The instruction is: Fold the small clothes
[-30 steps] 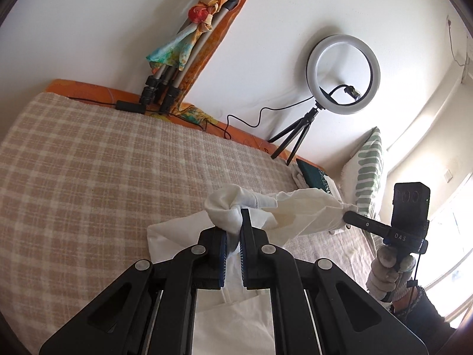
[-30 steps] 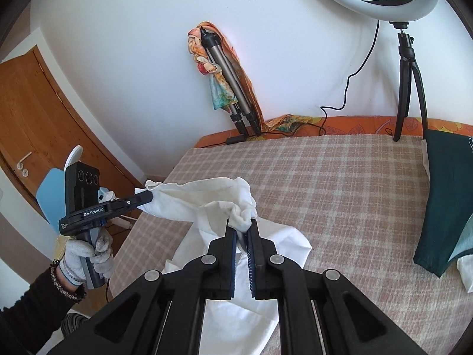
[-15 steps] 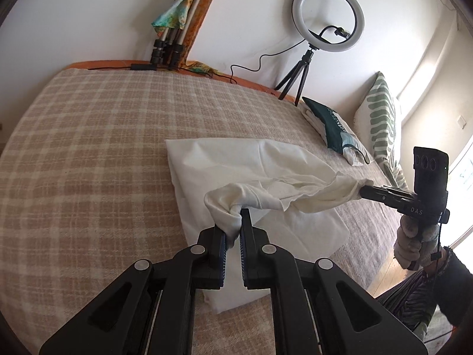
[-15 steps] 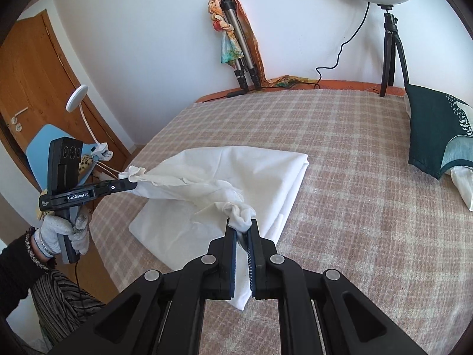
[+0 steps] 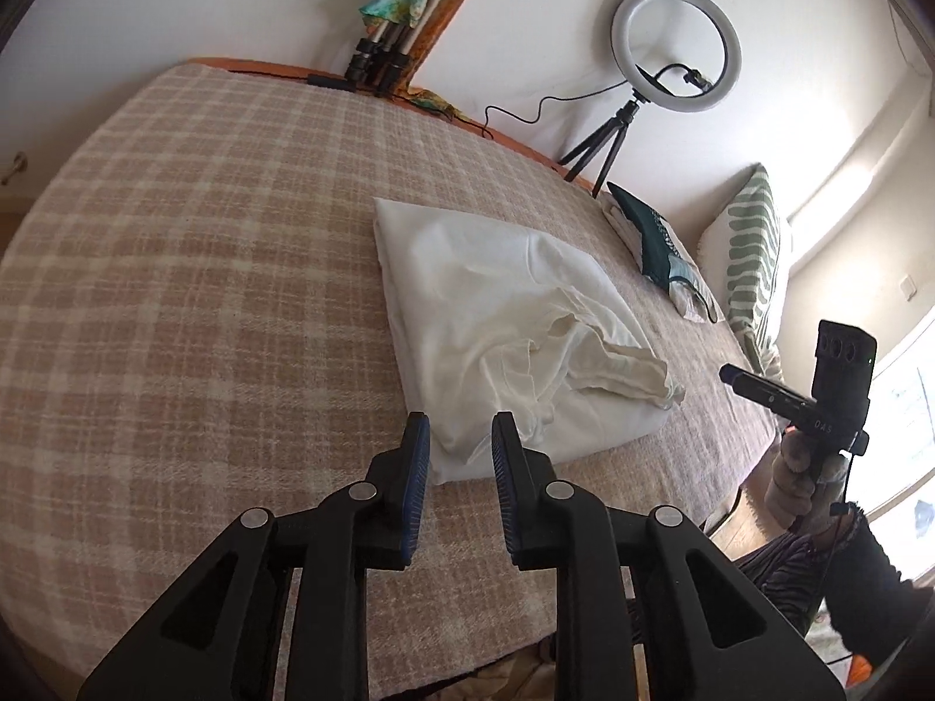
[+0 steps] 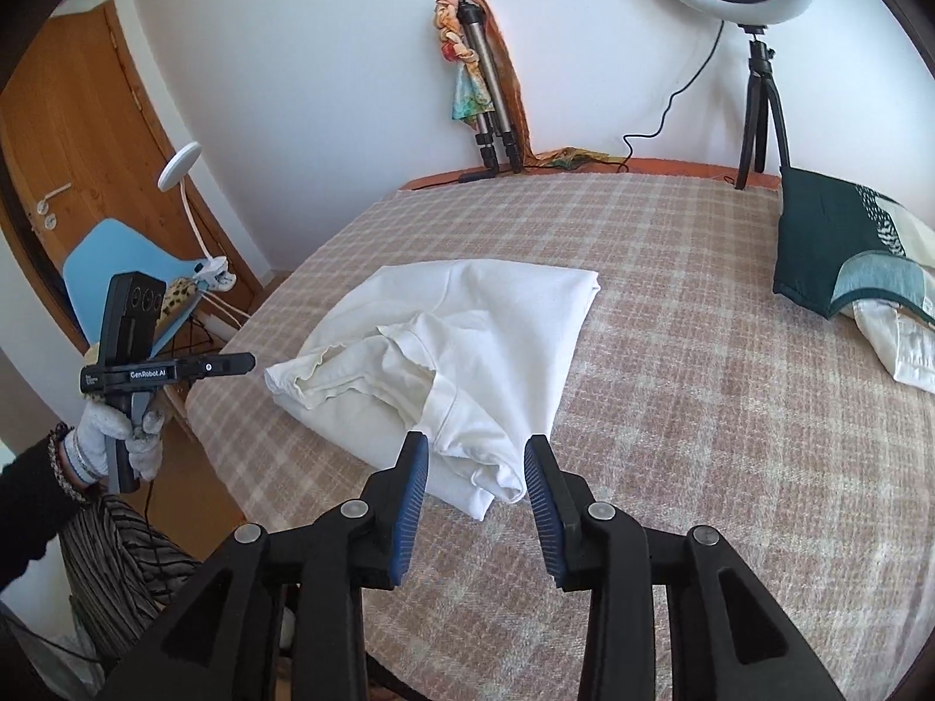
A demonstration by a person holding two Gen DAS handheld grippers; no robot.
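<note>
A white garment [image 5: 508,321] lies folded on the checked bed cover [image 5: 204,269], with a rumpled sleeve or hem on its near half. It also shows in the right wrist view [image 6: 467,344]. My left gripper [image 5: 460,426] is open and empty, just short of the garment's near corner. My right gripper [image 6: 476,447] is open and empty, its jaws either side of the garment's near corner. Each gripper shows in the other's view, the right [image 5: 759,388] and the left [image 6: 228,365], both clear of the cloth.
A dark green folded garment [image 6: 841,245] and a white cloth [image 6: 900,344] lie at the bed's right side. A ring light on a tripod [image 5: 672,52], folded tripods [image 6: 485,87], a patterned pillow [image 5: 754,245], a blue chair [image 6: 111,257] and a wooden door [image 6: 76,134] surround the bed.
Both grippers opened and let go of the white garment, which dropped flat onto the bed. Both grippers drew back a little toward the bed's near edge.
</note>
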